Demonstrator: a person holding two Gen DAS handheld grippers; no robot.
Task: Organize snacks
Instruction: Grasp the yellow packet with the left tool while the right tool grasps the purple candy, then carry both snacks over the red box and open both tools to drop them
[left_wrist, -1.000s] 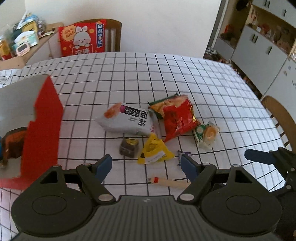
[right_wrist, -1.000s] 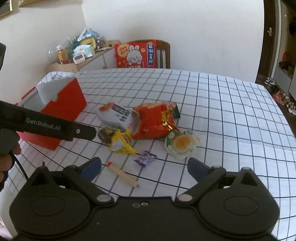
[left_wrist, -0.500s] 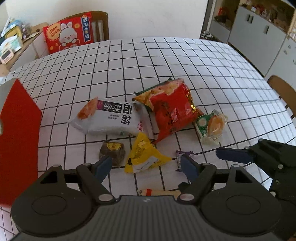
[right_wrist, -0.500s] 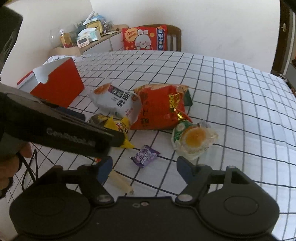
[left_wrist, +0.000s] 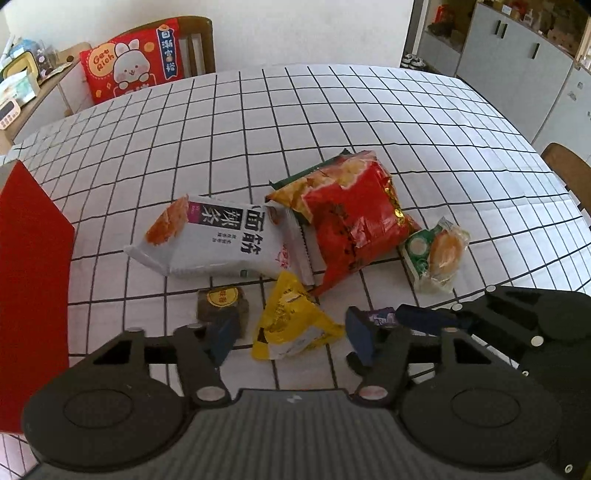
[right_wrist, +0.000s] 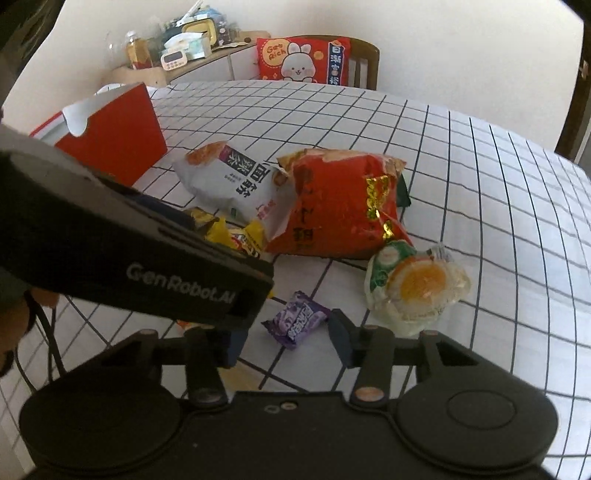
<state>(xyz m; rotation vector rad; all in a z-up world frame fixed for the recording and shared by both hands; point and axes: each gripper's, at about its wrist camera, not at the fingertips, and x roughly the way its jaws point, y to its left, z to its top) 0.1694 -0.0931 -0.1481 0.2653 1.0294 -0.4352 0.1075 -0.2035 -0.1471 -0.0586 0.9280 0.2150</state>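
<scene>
A: Largest first. What is laid out?

B: A table (left_wrist: 332, 110) covered in white cloth with a black grid is seen. A red box (right_wrist: 114, 144) is stood at the far left, with its top open. Behind the far edge a chair with a red rabbit cushion (left_wrist: 133, 70) is visible.

A: Snacks?

B: A red chip bag (left_wrist: 351, 218) is laid mid-table, partly over a green packet. A white noodle-snack bag (left_wrist: 218, 240) is placed just left of it, touching. A clear-wrapped bun (right_wrist: 417, 288) is set near the right of the red bag. A yellow packet (left_wrist: 291, 325) is found on the near side of the white bag, a small brown cake (left_wrist: 221, 306) just left of it. A small purple candy (right_wrist: 295, 321) is laid nearest, between the yellow packet and the bun.

A: Grippers?

B: The left gripper (left_wrist: 291, 338) is lowered over the yellow packet; its jaws are closing, the packet is between them, and pad contact is not yet shown. The right gripper (right_wrist: 284, 341) is lowered over the purple candy; its jaws are closing, the candy is between them but untouched. Nothing is held by either. The left gripper's body is seen crossing the right view's left side.
</scene>
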